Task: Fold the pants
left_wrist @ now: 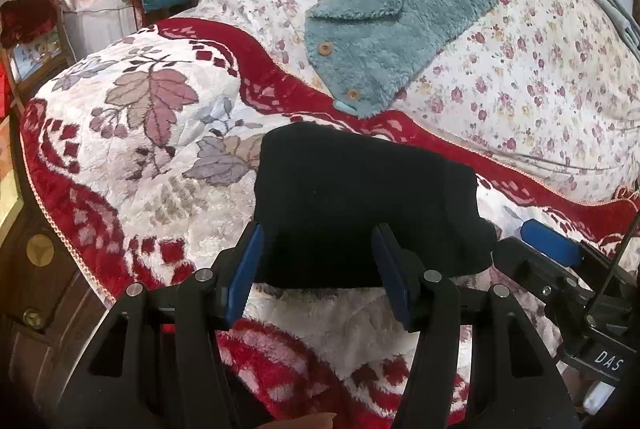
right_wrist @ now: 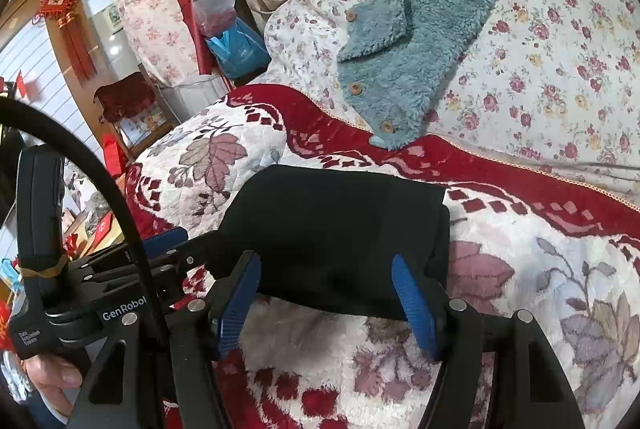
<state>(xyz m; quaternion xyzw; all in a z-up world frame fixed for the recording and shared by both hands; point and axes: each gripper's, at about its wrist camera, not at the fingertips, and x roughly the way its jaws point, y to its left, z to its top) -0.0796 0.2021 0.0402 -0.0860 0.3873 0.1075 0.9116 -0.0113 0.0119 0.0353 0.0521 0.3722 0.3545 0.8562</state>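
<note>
Since the pants point(left_wrist: 360, 205) already lie as a compact black bundle on the blanket point(left_wrist: 132, 157), folding looks nearly done. Both the left gripper point(left_wrist: 316, 269) and right gripper point(right_wrist: 326, 293) are spread, holding nothing.

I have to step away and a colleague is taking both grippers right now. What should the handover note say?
Left hand-held gripper: open, holding nothing, at the near edge of the black pants.
Right hand-held gripper: open, holding nothing, at the same near edge.
Pants: folded into a compact bundle on the red and white floral blanket.
Teal fleece jacket lies farther back, apart from the pants.
Done: pants look folded.
Left: check neatness; perhaps one more fold or smoothing.
</note>
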